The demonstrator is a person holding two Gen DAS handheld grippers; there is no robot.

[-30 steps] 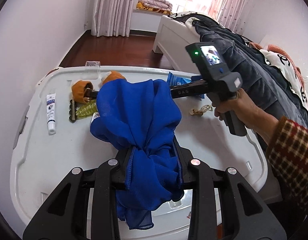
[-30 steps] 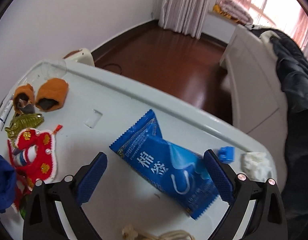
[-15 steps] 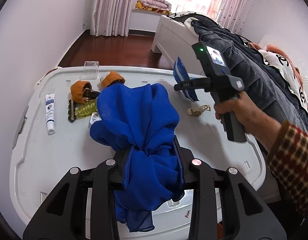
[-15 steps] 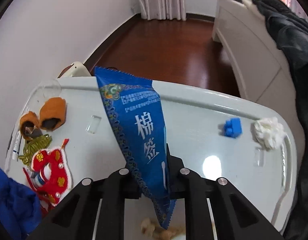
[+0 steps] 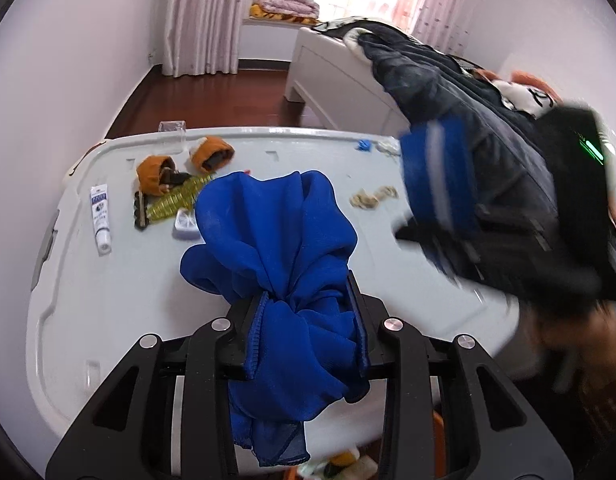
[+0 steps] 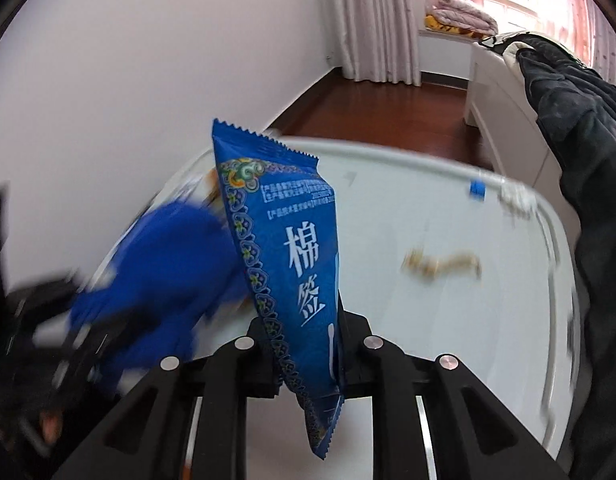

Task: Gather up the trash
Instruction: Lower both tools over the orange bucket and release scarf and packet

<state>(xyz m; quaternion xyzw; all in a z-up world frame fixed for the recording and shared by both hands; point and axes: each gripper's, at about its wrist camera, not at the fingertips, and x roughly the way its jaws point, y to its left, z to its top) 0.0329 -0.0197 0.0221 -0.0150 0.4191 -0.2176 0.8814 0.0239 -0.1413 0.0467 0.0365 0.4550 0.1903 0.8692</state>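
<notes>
Two grippers each hold something blue. The left gripper [image 5: 306, 312], low in the middle of its view, is clamped on a bunched blue cloth [image 5: 276, 240] that rises above its fingers and hangs below them over the white surface [image 5: 120, 288]. The right gripper [image 6: 306, 354] grips a blue packet [image 6: 288, 264] with white characters — the packet stands upright between the fingers, its lower corner hanging under them; the jaws are opening slightly, yet the pads press on it. In the left view this packet is a blurred blue shape at the right. On the surface, in the upper left, lie a white tube [image 5: 100, 212], two orange slippers [image 5: 212, 154] and a gold comb [image 5: 176, 200]; a small blue block [image 5: 363, 145] lies near the far edge.
</notes>
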